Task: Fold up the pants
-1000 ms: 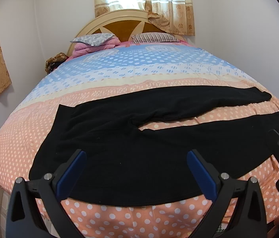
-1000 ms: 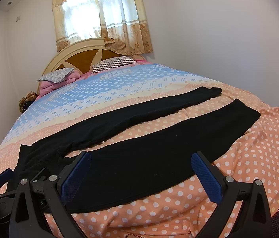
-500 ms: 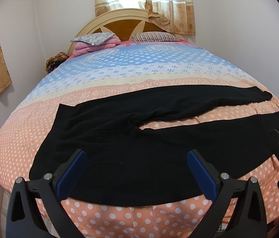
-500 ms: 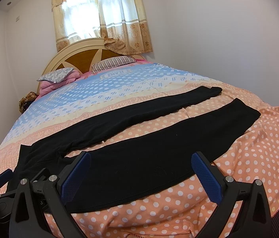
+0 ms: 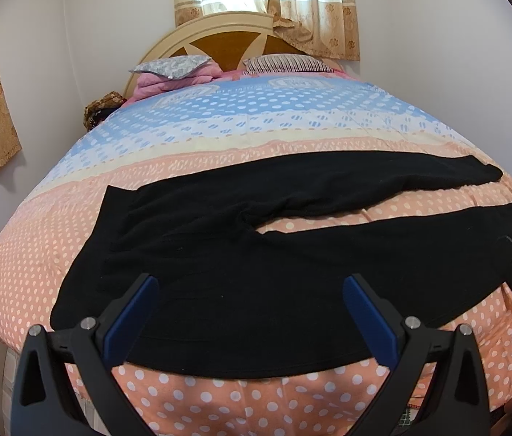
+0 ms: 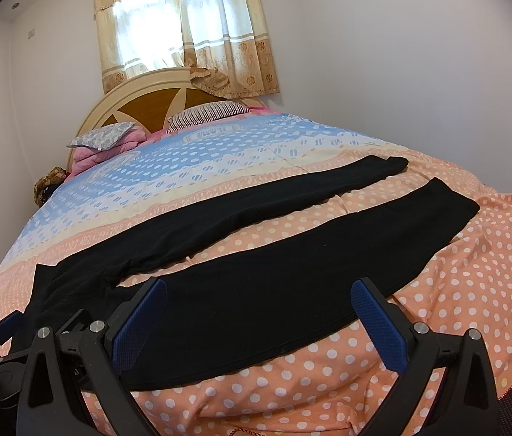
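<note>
Black pants [image 5: 241, 254] lie flat across the foot of the bed, waistband at the left and the two legs spread apart toward the right. They also show in the right wrist view [image 6: 256, 283]. My left gripper [image 5: 248, 312] is open and empty, hovering over the seat and near leg by the bed's front edge. My right gripper [image 6: 259, 312] is open and empty above the near leg. The far leg's cuff [image 6: 390, 165] and near leg's cuff [image 6: 452, 203] lie flat at the right.
The bed has a polka-dot cover [image 5: 256, 127], peach near me and blue farther back. Pillows [image 5: 172, 67] and a wooden headboard [image 5: 219, 41] are at the far end. White walls flank the bed. A curtained window [image 6: 183, 29] is behind.
</note>
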